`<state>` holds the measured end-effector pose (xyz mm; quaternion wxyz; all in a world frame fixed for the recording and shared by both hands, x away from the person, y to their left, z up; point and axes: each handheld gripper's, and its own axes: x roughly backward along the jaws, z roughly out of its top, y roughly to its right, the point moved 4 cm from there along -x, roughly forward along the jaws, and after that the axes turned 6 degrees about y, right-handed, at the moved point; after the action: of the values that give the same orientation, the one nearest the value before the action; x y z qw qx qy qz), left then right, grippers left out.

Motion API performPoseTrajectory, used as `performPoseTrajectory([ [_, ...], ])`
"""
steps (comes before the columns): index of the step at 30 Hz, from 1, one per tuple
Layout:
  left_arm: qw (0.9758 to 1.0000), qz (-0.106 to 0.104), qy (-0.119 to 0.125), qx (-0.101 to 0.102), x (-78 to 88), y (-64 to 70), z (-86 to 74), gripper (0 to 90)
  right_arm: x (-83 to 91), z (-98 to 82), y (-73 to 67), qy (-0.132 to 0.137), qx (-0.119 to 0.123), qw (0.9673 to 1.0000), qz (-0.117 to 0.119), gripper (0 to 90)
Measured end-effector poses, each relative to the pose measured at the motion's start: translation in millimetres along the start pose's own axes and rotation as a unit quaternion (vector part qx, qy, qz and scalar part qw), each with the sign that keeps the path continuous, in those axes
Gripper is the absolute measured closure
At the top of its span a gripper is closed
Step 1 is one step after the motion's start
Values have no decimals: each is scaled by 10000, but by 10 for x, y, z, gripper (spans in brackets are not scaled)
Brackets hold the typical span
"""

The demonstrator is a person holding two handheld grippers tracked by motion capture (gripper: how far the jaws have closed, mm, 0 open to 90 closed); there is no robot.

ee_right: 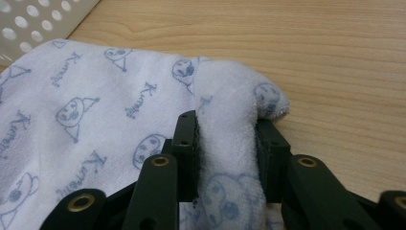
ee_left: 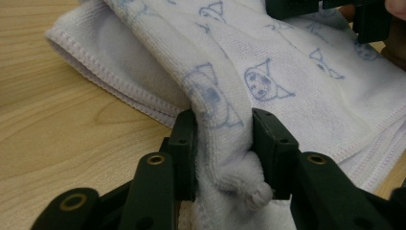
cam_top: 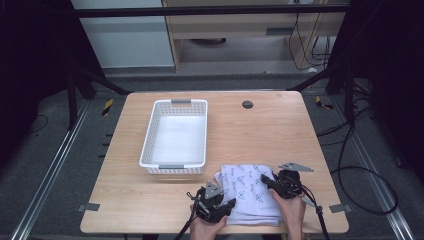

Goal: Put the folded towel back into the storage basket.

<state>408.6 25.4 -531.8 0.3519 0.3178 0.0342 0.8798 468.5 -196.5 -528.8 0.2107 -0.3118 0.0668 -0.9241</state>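
Pale wooden tabletop (cam_top: 150,200) carries a folded white towel (cam_top: 250,192) printed with blue cartoon faces near its front edge, right of centre, with an empty white perforated basket (cam_top: 175,134) just beyond it to the left. Each gripper pinches a bunched ridge of the cloth between its jaws: the left gripper (ee_left: 224,143) at the towel's near-left corner, the right gripper (ee_right: 227,143) at its far-right edge. Gripping two opposite sides likely lets the person lift the towel level, without unfolding, perhaps toward the basket.
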Motion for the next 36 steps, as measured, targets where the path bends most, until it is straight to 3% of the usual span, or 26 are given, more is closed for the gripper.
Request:
performPoseTrajectory([
  [4,9999,-49,-29,97,2,-2,6,668,0,5,-13,10,17,10000,-23,693],
  [9,10000,-25,-4,70,20,6,25,687,23,23,-22,45,45,10000,-47,703],
  [19,9993,-137,329,104,245,-11,163,696,184,134,-131,503,78,9986,123,709],
  [27,9985,-98,529,-63,427,-1,309,696,317,322,-295,754,195,9968,177,708],
  [36,9977,-130,626,-234,505,49,447,696,457,457,-348,969,336,9947,114,707],
])
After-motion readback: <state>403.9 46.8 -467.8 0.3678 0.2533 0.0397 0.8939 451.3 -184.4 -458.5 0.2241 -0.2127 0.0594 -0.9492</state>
